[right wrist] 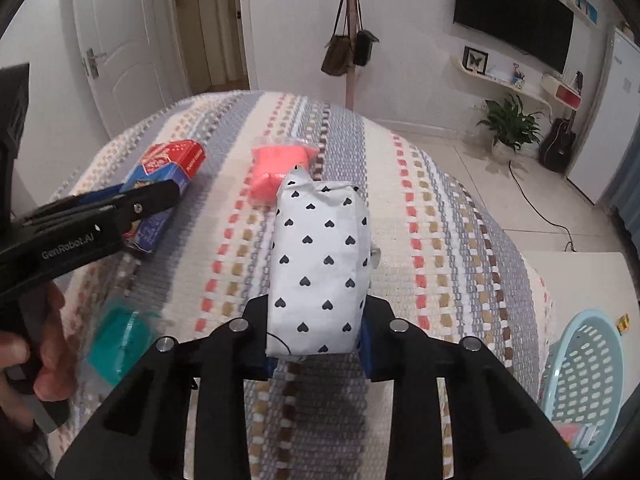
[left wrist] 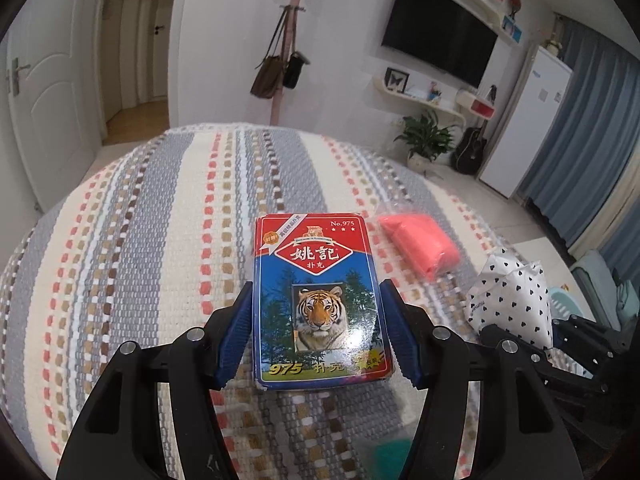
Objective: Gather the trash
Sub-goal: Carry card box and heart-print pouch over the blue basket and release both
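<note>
My left gripper (left wrist: 318,320) is shut on a red and blue playing-card box (left wrist: 320,300) with a tiger picture, held just above the striped woven cloth (left wrist: 140,240). The box also shows in the right wrist view (right wrist: 168,176) with the left gripper (right wrist: 120,208) around it. My right gripper (right wrist: 316,344) is shut on a white bag with black hearts (right wrist: 320,264), which also shows in the left wrist view (left wrist: 512,300). A pink packet (left wrist: 420,244) lies on the cloth beyond both; it also shows in the right wrist view (right wrist: 276,172). A teal packet (right wrist: 120,340) lies at the near left.
A light blue slotted basket (right wrist: 588,380) stands on the floor at the lower right, beside the table. A coat stand with bags (right wrist: 352,40), a potted plant (right wrist: 512,124) and a guitar (right wrist: 558,140) stand beyond the table.
</note>
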`<state>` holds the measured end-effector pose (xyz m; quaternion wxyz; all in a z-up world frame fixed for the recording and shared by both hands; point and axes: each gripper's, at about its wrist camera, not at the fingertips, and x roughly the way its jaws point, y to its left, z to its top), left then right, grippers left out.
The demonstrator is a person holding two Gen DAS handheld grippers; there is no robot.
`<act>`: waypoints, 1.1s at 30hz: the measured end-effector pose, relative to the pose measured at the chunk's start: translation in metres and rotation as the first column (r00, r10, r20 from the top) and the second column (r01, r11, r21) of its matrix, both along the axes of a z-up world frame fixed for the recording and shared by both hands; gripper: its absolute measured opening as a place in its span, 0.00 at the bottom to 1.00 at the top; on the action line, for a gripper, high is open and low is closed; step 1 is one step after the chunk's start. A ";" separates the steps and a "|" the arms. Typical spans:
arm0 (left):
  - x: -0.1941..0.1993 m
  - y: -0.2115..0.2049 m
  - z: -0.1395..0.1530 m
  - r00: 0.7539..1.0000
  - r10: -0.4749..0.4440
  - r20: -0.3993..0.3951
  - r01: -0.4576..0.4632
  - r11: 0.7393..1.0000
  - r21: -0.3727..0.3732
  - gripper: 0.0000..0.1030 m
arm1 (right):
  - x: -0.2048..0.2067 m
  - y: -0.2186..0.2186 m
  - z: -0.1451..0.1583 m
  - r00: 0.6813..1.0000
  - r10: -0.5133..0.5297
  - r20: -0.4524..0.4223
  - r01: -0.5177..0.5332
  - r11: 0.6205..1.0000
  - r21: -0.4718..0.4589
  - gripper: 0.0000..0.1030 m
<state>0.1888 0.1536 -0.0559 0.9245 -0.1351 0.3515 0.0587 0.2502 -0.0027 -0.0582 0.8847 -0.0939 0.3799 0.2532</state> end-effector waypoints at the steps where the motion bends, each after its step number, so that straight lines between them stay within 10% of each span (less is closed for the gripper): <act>1: -0.002 -0.001 0.003 1.000 -0.004 0.006 0.004 1.000 -0.001 0.58 | -0.002 -0.003 0.003 1.000 -0.005 0.007 0.005 1.000 0.017 0.26; 18: -0.020 -0.131 0.100 0.950 -0.231 0.212 0.229 0.973 0.034 0.58 | -0.031 -0.141 0.069 0.951 -0.273 0.146 0.263 0.961 0.089 0.25; 33: 0.047 -0.275 0.059 0.890 -0.439 0.120 0.445 0.895 -0.027 0.58 | -0.014 -0.277 0.029 0.868 -0.493 0.059 0.490 0.869 0.068 0.25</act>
